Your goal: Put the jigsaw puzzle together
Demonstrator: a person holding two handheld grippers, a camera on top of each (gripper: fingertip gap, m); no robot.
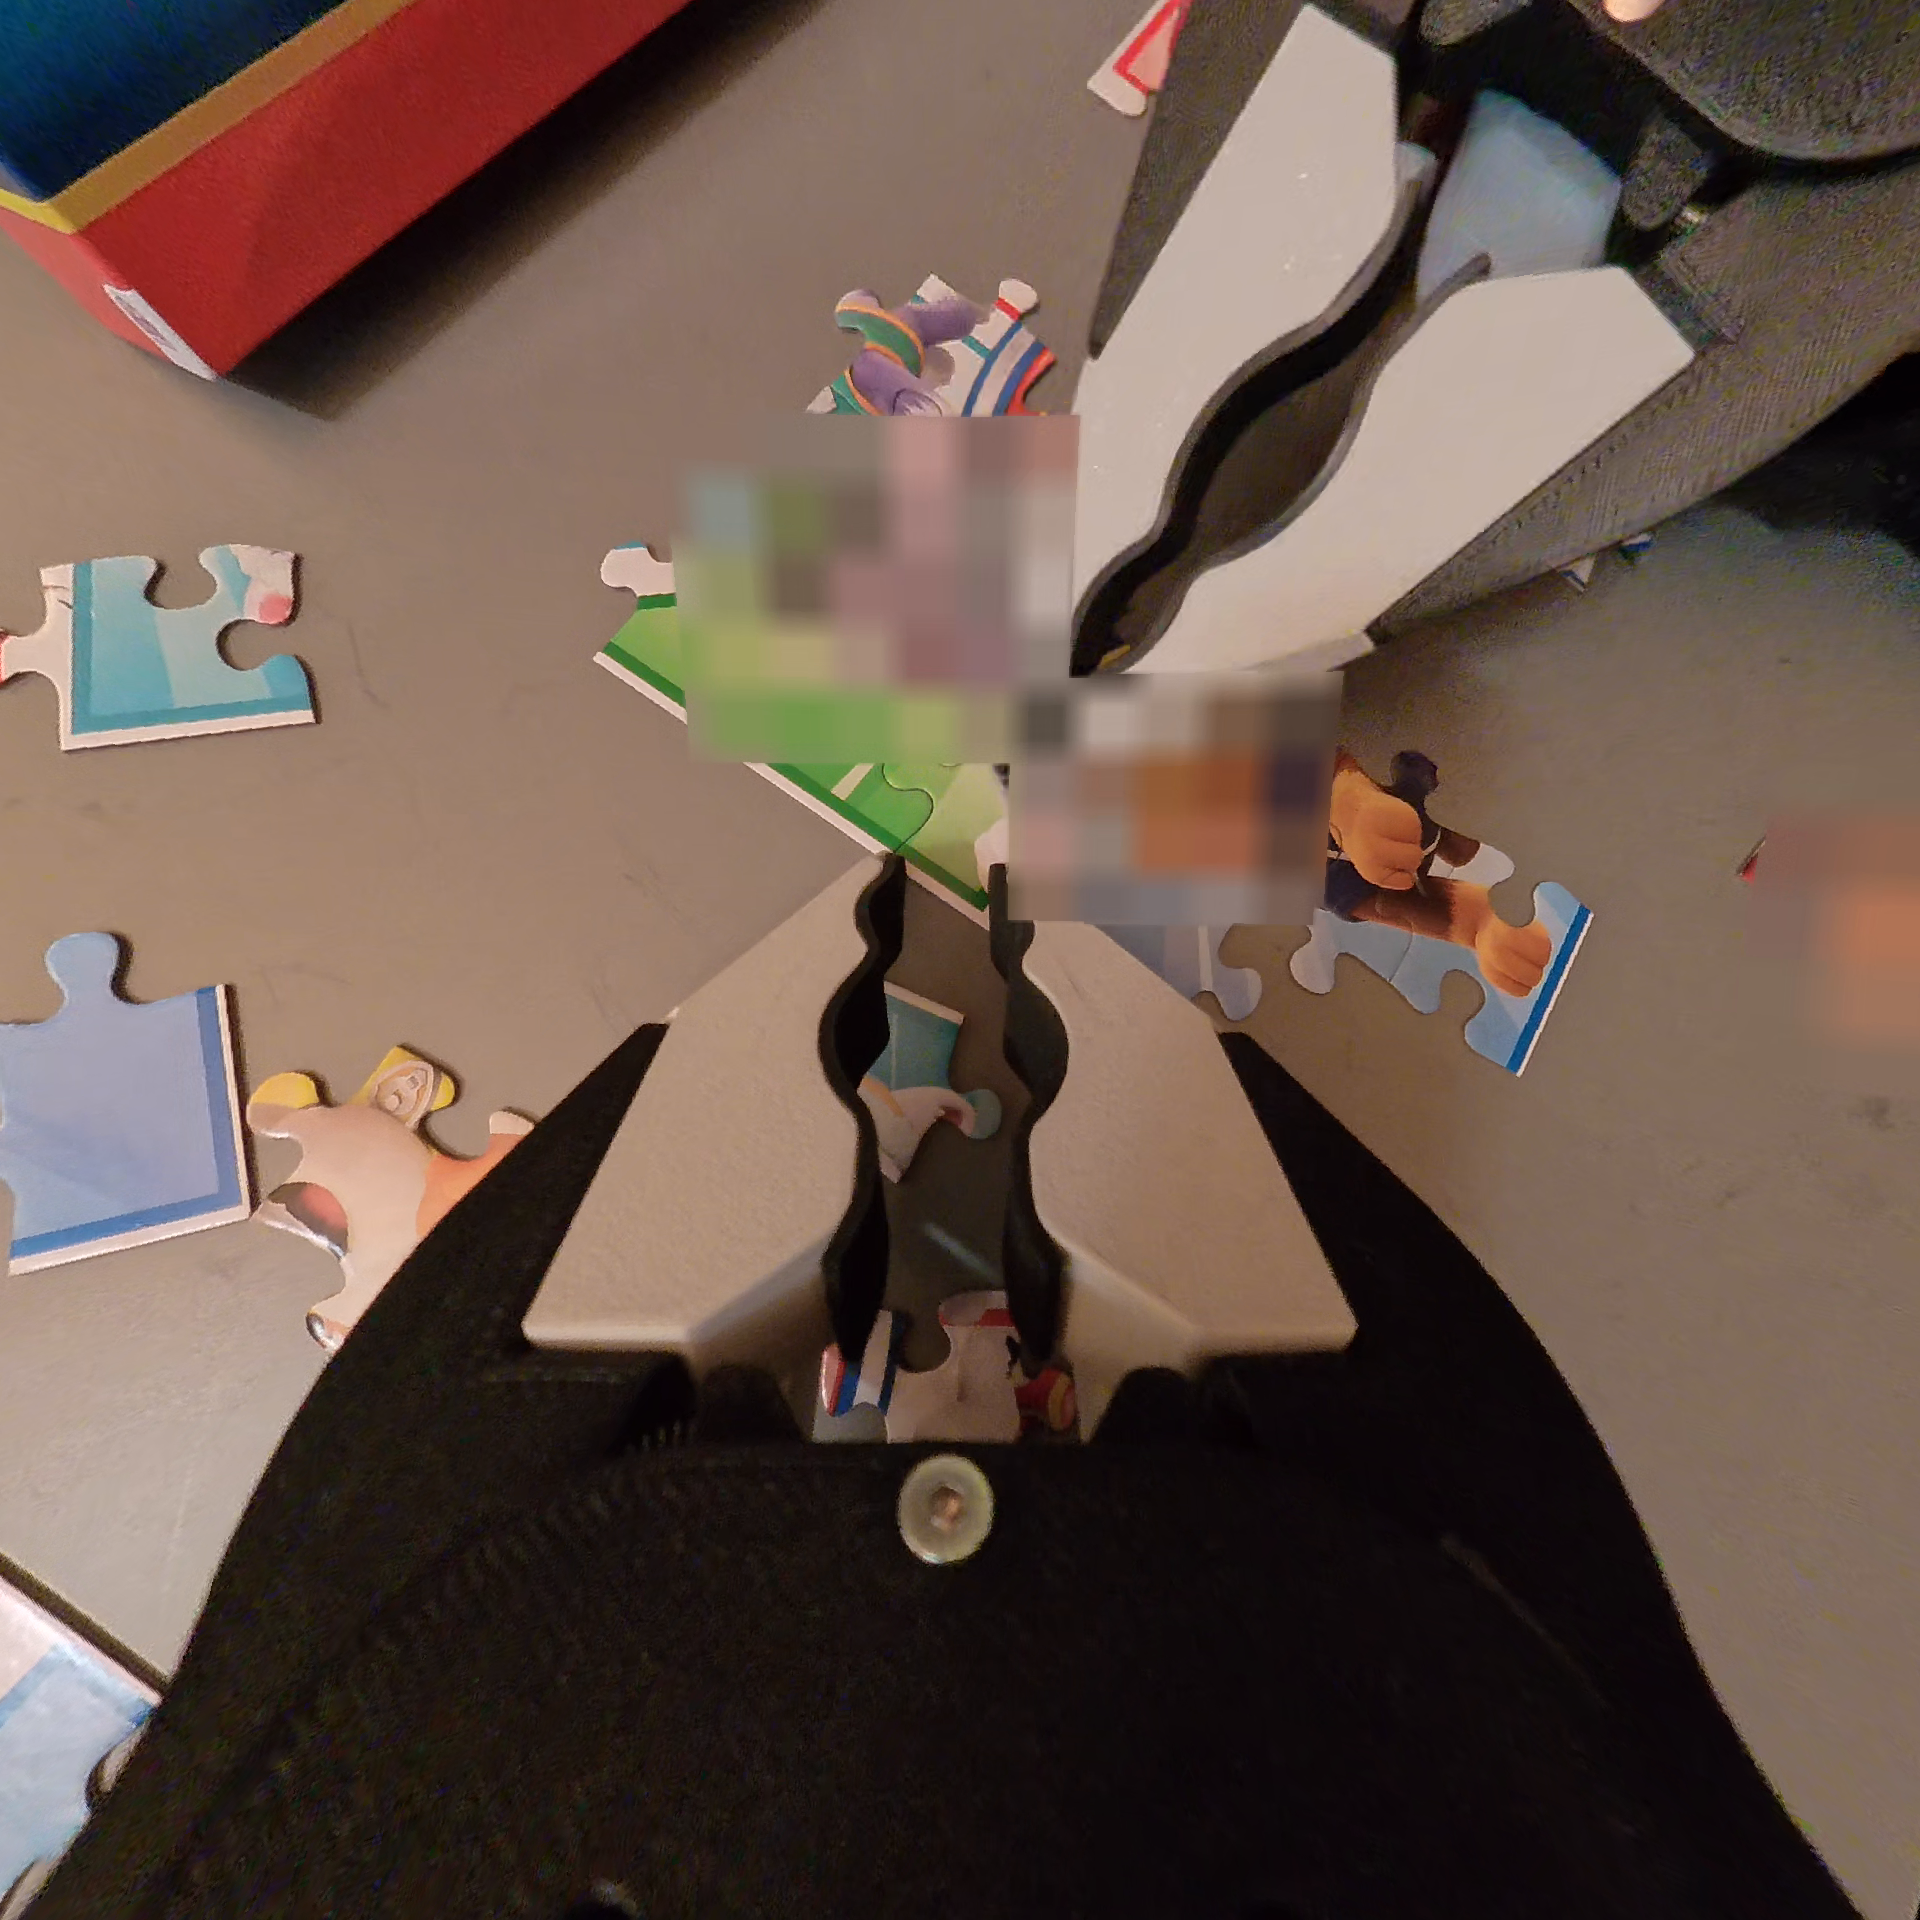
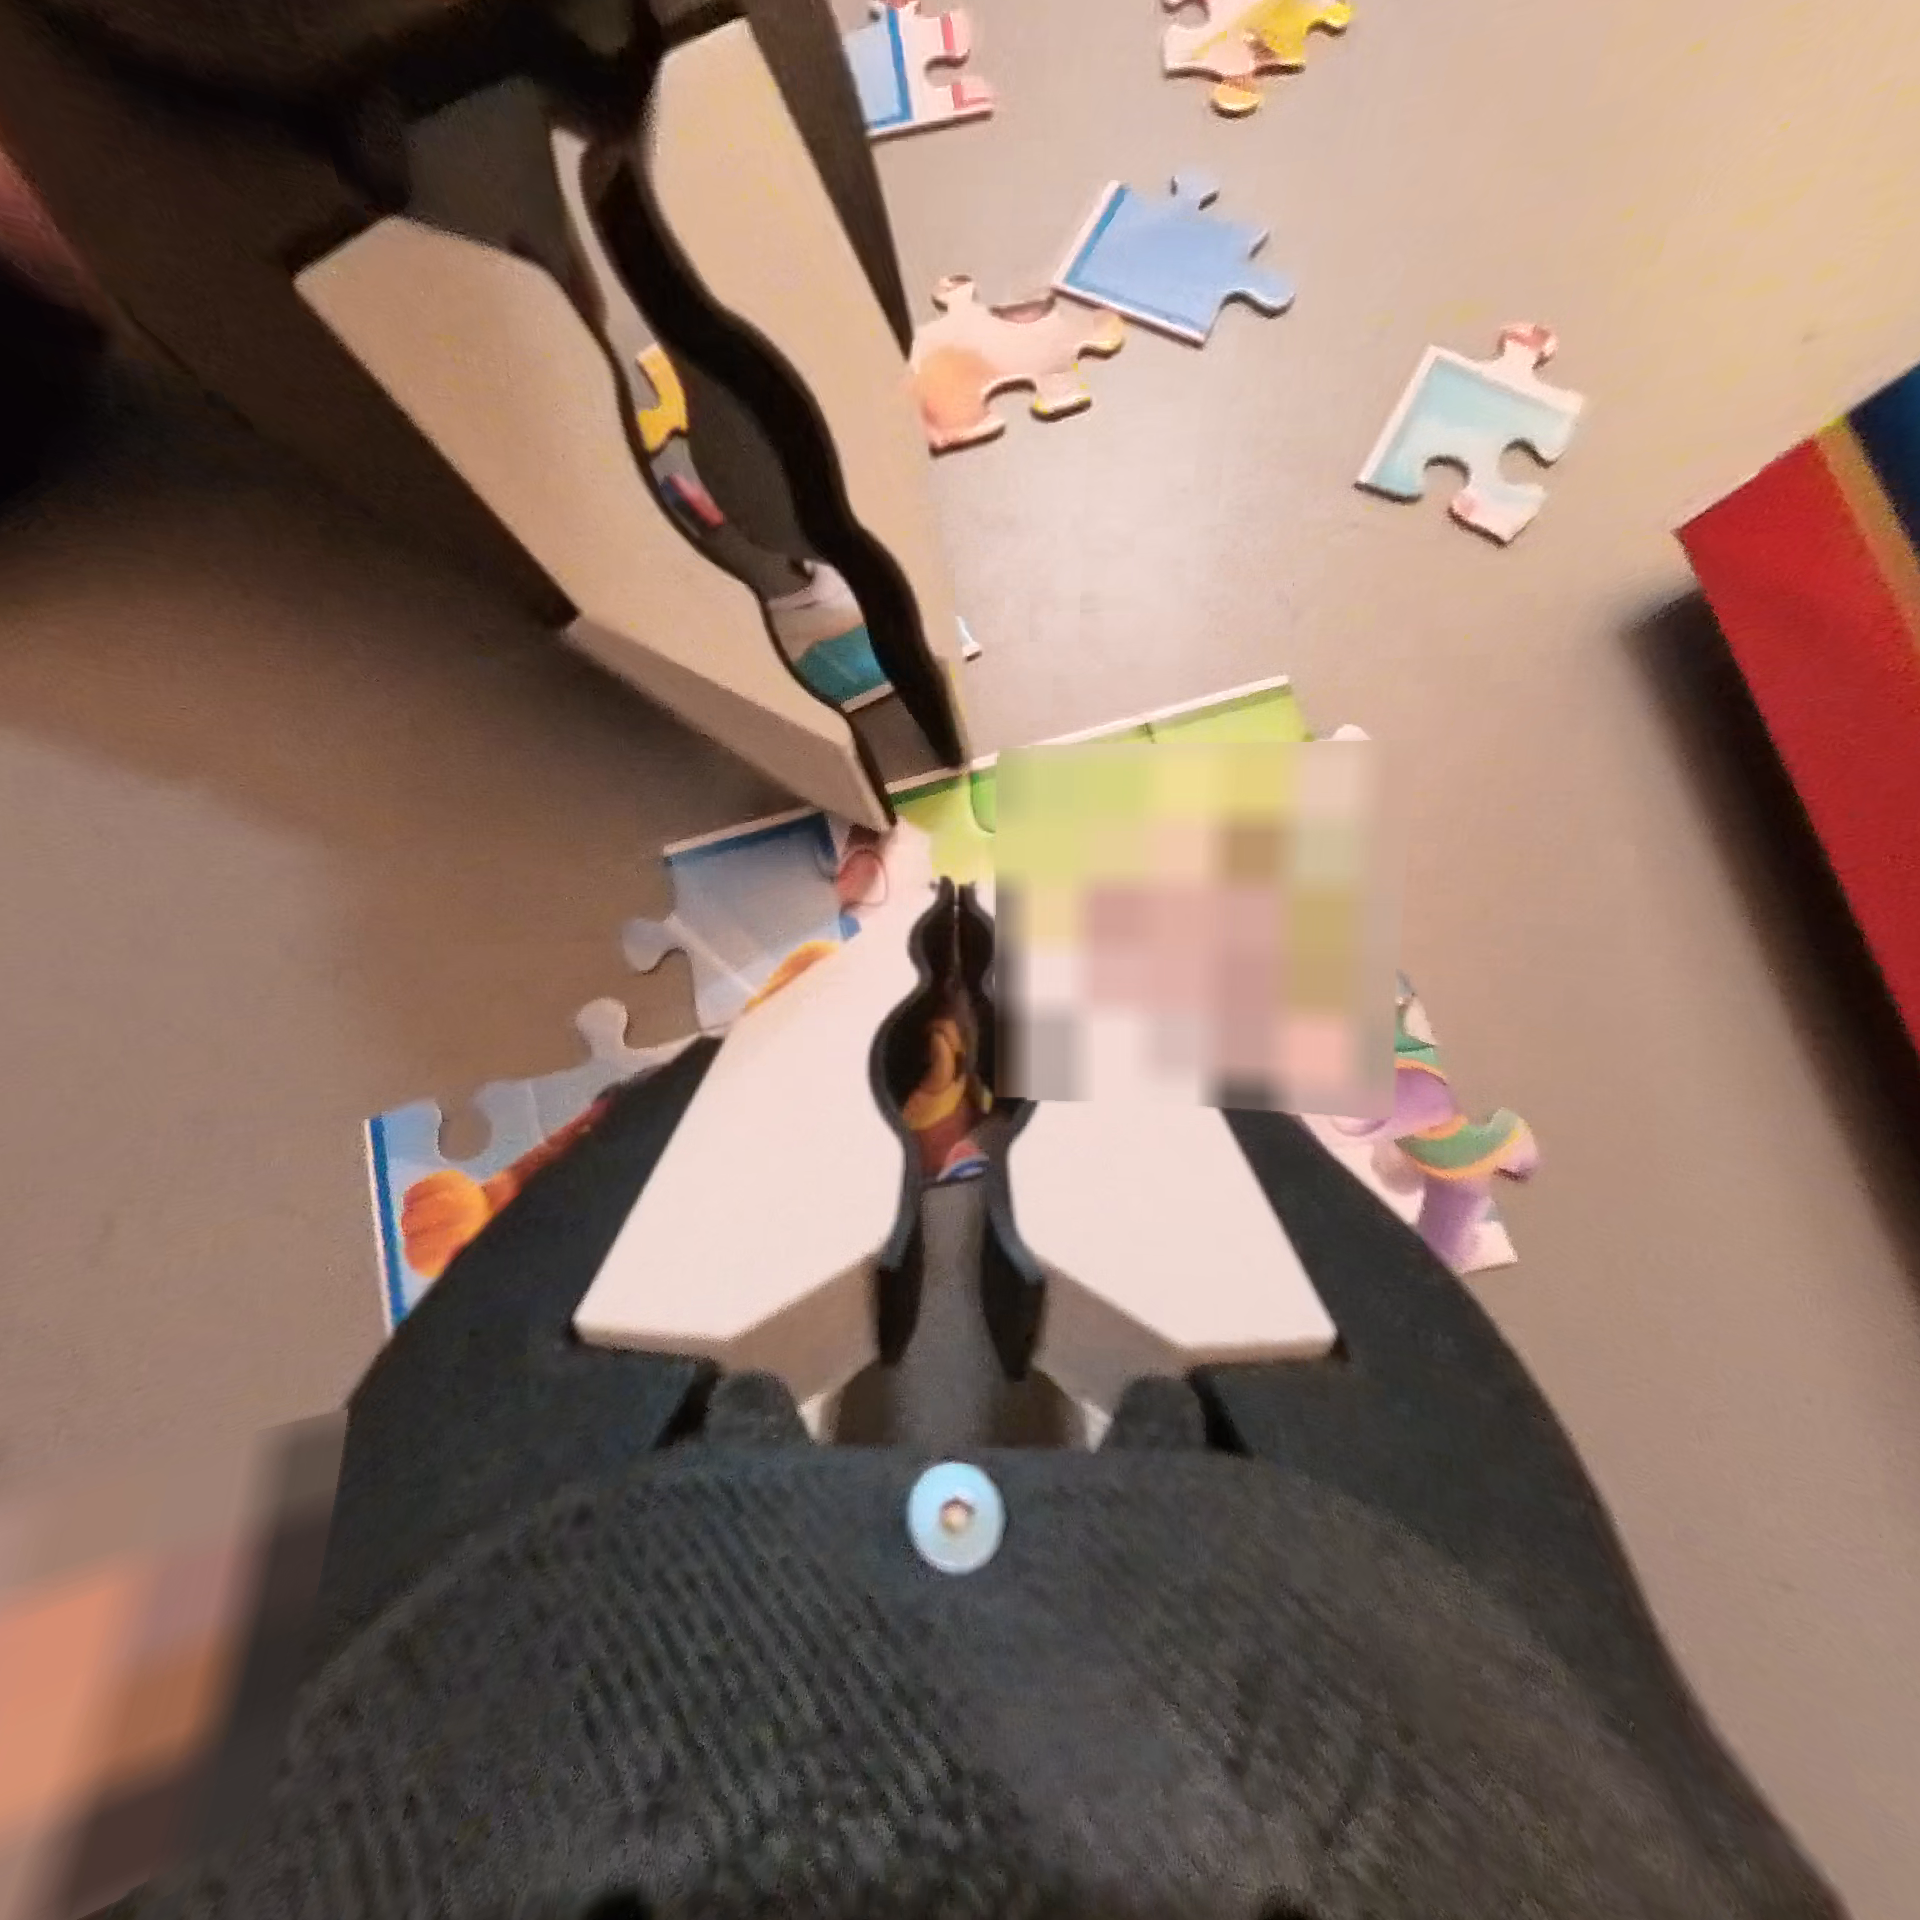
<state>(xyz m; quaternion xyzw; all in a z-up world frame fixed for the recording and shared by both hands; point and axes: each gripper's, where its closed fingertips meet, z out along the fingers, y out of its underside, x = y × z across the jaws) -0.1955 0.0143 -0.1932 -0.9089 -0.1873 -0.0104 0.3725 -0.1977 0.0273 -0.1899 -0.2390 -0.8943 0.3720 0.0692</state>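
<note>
Several puzzle pieces have been joined into one partly built picture point(image 1: 914, 805) with a green edge and a blue edge, lying on the grey table point(image 1: 520, 883); much of it is covered by mosaic patches, so the number of joined pieces cannot be told. Other pieces lie loose and well apart on the left: a pale teal piece point(image 1: 177, 649), a blue edge piece point(image 1: 114, 1122) and, just beside it, a yellow and orange piece point(image 1: 364, 1153). A purple and green piece point(image 1: 935, 348) lies at the far side of the assembly.

The left gripper point(image 1: 940, 883) is held low at the near green border of the assembly, its fingers a narrow gap apart, and nothing is seen pressed between the tips. The right gripper point(image 2: 954, 894) is closed, the tips meeting with nothing between them, and it is lowered over the assembled pieces near the blue edge. In the left wrist view it is seen coming in from the far right, its tips down at the assembly.

A red box point(image 1: 312, 177) with a yellow rim and a blue inside stands at the far left. Only a part of its inside is shown, and no pieces are seen there.
</note>
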